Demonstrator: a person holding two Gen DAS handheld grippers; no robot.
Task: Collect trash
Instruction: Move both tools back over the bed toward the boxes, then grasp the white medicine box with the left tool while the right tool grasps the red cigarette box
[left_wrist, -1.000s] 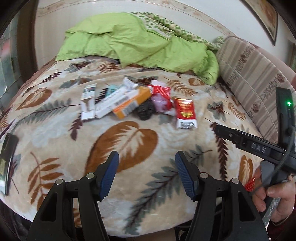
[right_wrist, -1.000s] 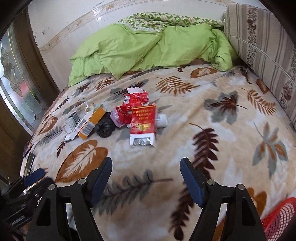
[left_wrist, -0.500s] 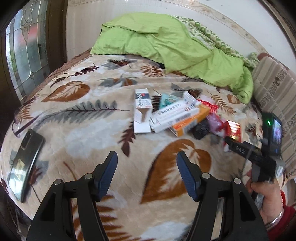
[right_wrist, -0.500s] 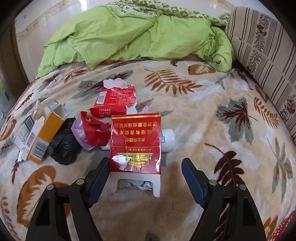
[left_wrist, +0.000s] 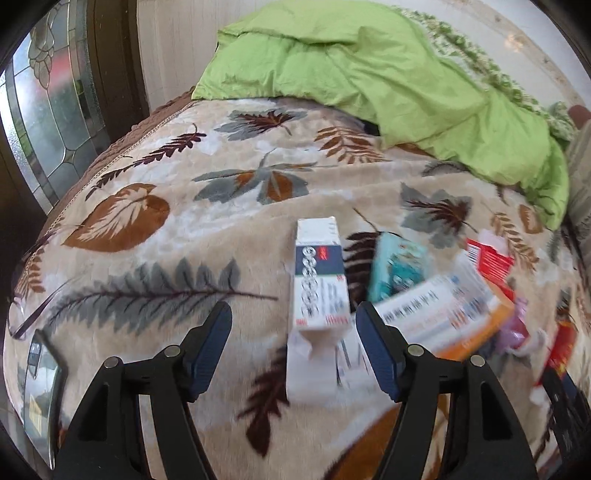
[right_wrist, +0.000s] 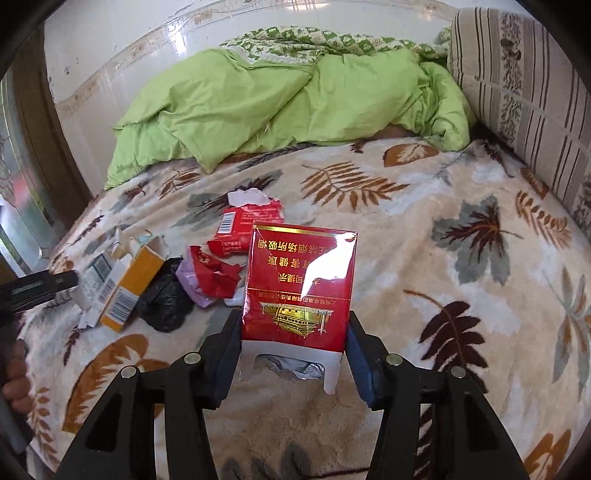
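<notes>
Trash lies in a pile on the leaf-patterned blanket. My right gripper is shut on a red cigarette pack and grips its two sides near the open white bottom end. Left of it lie a black bag, torn red wrappers and an orange box. My left gripper is open, its jaws either side of a white and blue box. Right of that lie a teal packet and a long white box.
A green quilt is heaped at the head of the bed. A striped cushion stands along the right side. A phone lies at the blanket's near left edge. A stained-glass door is at the left.
My right gripper moved in and closed on the red cigarette pack. My left gripper moved forward and left until the white and blue box sits between its open jaws.
</notes>
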